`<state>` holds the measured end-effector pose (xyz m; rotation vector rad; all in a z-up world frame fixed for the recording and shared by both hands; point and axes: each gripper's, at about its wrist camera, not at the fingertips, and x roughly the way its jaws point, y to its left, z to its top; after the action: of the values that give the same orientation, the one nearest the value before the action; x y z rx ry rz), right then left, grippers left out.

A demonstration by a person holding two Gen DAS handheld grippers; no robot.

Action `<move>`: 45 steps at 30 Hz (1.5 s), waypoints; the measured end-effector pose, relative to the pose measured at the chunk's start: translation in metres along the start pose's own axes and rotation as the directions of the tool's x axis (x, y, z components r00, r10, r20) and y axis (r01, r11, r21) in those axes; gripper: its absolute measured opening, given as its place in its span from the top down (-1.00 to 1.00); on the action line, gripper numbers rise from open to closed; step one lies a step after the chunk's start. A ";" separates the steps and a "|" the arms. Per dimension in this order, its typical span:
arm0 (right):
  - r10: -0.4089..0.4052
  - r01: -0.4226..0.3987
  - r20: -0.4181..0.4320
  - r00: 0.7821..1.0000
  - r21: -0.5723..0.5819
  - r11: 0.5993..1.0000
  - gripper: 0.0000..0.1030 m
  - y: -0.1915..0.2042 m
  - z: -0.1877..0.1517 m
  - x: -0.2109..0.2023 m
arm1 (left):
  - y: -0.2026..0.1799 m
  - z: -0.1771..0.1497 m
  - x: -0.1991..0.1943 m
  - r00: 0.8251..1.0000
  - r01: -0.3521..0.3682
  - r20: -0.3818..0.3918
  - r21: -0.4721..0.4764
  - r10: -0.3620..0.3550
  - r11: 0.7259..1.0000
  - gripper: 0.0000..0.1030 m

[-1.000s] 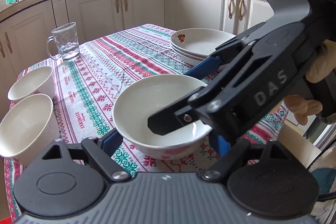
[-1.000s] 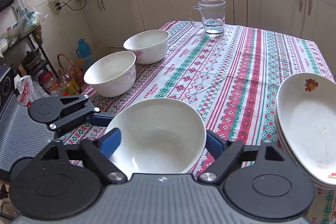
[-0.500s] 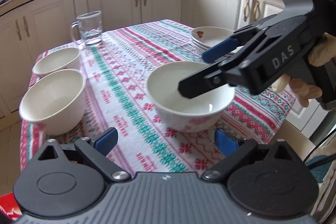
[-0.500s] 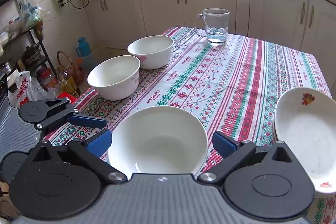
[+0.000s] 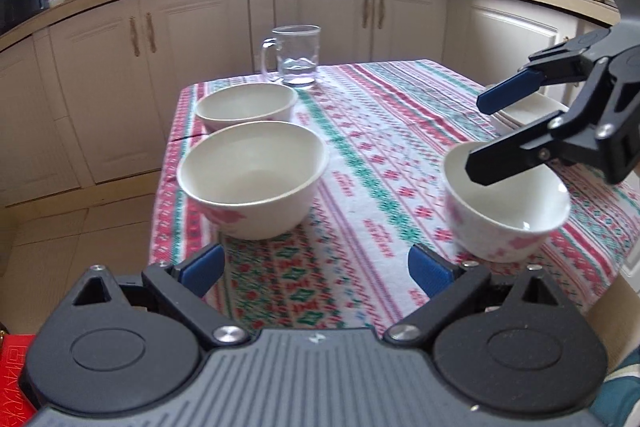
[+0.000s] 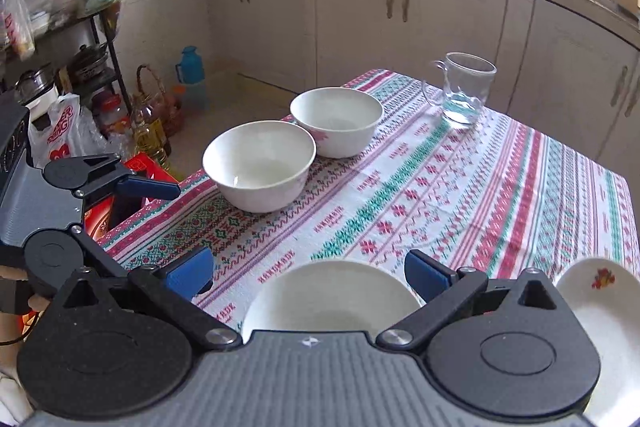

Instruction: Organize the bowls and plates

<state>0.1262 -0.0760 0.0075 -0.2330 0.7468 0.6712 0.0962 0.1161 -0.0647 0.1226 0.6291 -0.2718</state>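
Both claws stand released: the right claw (image 6: 308, 273) hangs over one white ceramic bowl (image 6: 332, 297) on the cloth-covered counter (image 6: 460, 195). The left claw (image 5: 316, 265) faces another white bowl (image 5: 252, 179) just ahead; likely next, closing on its rim to stack it.

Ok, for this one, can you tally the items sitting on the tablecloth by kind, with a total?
Bowls: 3 — near bowl, middle bowl, far bowl
Glass mugs: 1 — glass mug
Plate stacks: 1 — plate stack; number of plates in it cannot be told
Total: 5
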 end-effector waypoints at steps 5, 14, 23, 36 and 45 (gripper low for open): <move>0.029 -0.030 -0.026 0.999 -0.032 0.999 -1.00 0.004 0.023 0.016 | 0.020 0.003 0.012 0.999 -0.041 0.000 -0.016 0.041 0.999 -0.90; 0.078 -0.085 -0.088 0.993 -0.077 0.993 -1.00 0.008 0.054 0.051 | 0.039 0.009 0.032 0.998 -0.053 0.014 -0.024 0.054 0.998 -0.90; 0.110 -0.125 -0.135 0.985 -0.108 0.986 -1.00 0.007 0.075 0.088 | 0.043 0.014 0.046 0.999 -0.026 0.029 0.007 0.026 1.000 -0.90; 0.158 -0.172 -0.175 0.972 -0.068 0.983 -0.95 -0.001 0.086 0.124 | 0.043 0.017 0.051 0.999 0.012 0.044 0.030 -0.014 0.999 -0.85; 0.186 -0.201 -0.197 0.963 -0.062 0.978 -0.68 -0.001 0.090 0.141 | 0.045 0.018 0.052 0.999 0.031 0.042 0.033 -0.032 0.999 -0.77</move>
<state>0.2521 0.0285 -0.0255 -0.3041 0.9344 0.8748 0.1595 0.1447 -0.0801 0.1374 0.5854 -0.3141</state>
